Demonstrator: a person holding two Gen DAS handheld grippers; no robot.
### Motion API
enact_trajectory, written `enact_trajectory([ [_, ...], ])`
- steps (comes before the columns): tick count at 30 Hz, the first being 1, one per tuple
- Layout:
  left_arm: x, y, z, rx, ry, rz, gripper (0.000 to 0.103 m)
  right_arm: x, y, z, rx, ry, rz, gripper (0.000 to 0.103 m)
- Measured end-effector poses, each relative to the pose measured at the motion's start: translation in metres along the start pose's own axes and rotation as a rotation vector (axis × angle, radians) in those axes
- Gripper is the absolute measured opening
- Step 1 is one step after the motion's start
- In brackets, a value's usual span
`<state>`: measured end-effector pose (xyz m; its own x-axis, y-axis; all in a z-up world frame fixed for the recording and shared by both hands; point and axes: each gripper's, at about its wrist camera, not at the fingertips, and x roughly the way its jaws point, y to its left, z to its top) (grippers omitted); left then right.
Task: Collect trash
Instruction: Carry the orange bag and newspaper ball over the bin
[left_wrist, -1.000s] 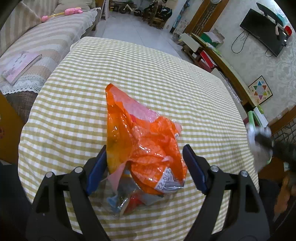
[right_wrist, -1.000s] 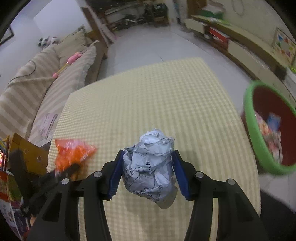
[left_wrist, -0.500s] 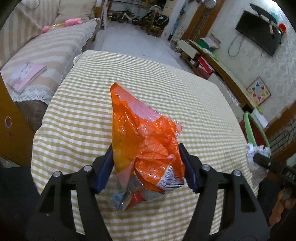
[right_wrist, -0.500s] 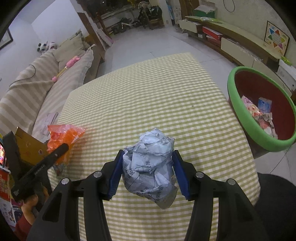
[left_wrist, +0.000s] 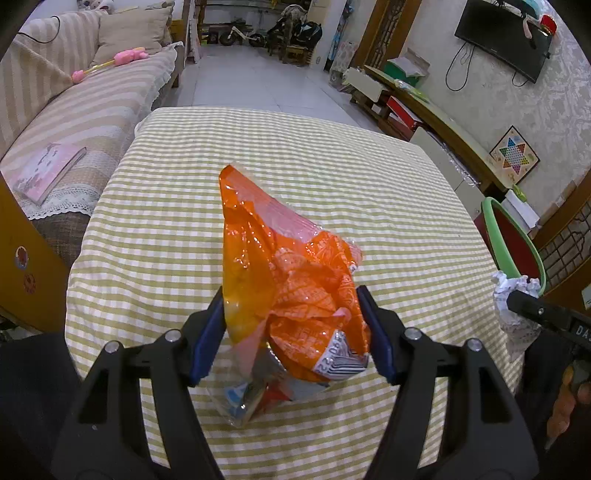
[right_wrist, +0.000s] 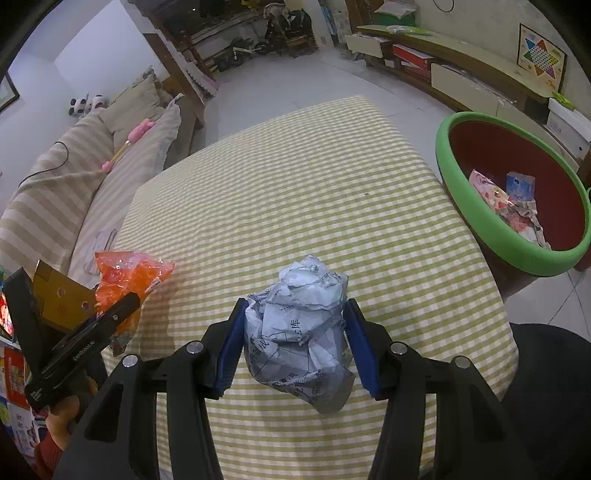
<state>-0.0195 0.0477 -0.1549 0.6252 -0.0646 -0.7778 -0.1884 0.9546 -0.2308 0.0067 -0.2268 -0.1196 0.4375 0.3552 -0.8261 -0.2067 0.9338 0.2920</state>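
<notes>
The left gripper (left_wrist: 291, 332) is clenched on an orange plastic bag (left_wrist: 288, 273): both blue pads (left_wrist: 207, 343) press its crumpled sides, and the jaws have just been closing around it. The bag sticks up and forward from between the pads, with a clear, crinkled part showing red and blue wrappers hanging below them. It is lifted clear of the table (left_wrist: 295, 155), which is covered by a cloth checked in yellow-green and white.

The right gripper (right_wrist: 291, 347) grasps a ball of crumpled paper (right_wrist: 295, 332), printed with dark characters, squeezed between its own blue pads (right_wrist: 229, 347) and held above the near part of the same table (right_wrist: 295, 177). In the right wrist view the left gripper (right_wrist: 122, 306) appears at the left edge, gripped by a hand (right_wrist: 62, 417), with the orange bag (right_wrist: 129, 273) in its jaws.

Off the table's right edge stands a basin (right_wrist: 491, 236) with a green rim and a red inside; wrappers (right_wrist: 506, 206) lie in it. The left wrist view shows the basin (left_wrist: 495, 229) beyond the ball of paper (left_wrist: 509, 295) at its right margin.

To the left of the table runs a striped sofa (left_wrist: 92, 99), on which lie a pink toy (left_wrist: 122, 59) and a pink book (left_wrist: 44, 173). A television (left_wrist: 502, 33) hangs on the right wall, and a game board (left_wrist: 513, 155) leans below it.
</notes>
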Motion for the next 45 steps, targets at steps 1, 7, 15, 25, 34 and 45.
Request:
enact_trajectory([
  [1, -0.001, -0.002, 0.001, 0.001, 0.003, 0.002, 0.065, -0.001, -0.001, 0.001, 0.005, -0.006, 0.002, 0.051],
  [7, -0.009, -0.032, 0.013, 0.069, -0.019, -0.028, 0.065, -0.012, -0.011, 0.013, 0.001, -0.049, -0.016, 0.051],
  [15, -0.005, -0.070, 0.027, 0.110, -0.012, -0.094, 0.065, -0.032, -0.032, 0.028, 0.033, -0.101, -0.064, 0.051],
  [25, 0.003, -0.115, 0.042, 0.187, -0.006, -0.110, 0.065, -0.054, -0.061, 0.046, 0.033, -0.180, -0.135, 0.053],
  [34, 0.011, -0.156, 0.053, 0.247, 0.003, -0.141, 0.065, -0.070, -0.097, 0.057, 0.038, -0.234, -0.161, 0.053],
  [45, 0.037, -0.237, 0.064, 0.338, 0.046, -0.258, 0.065, -0.107, -0.182, 0.067, 0.183, -0.316, -0.223, 0.053],
])
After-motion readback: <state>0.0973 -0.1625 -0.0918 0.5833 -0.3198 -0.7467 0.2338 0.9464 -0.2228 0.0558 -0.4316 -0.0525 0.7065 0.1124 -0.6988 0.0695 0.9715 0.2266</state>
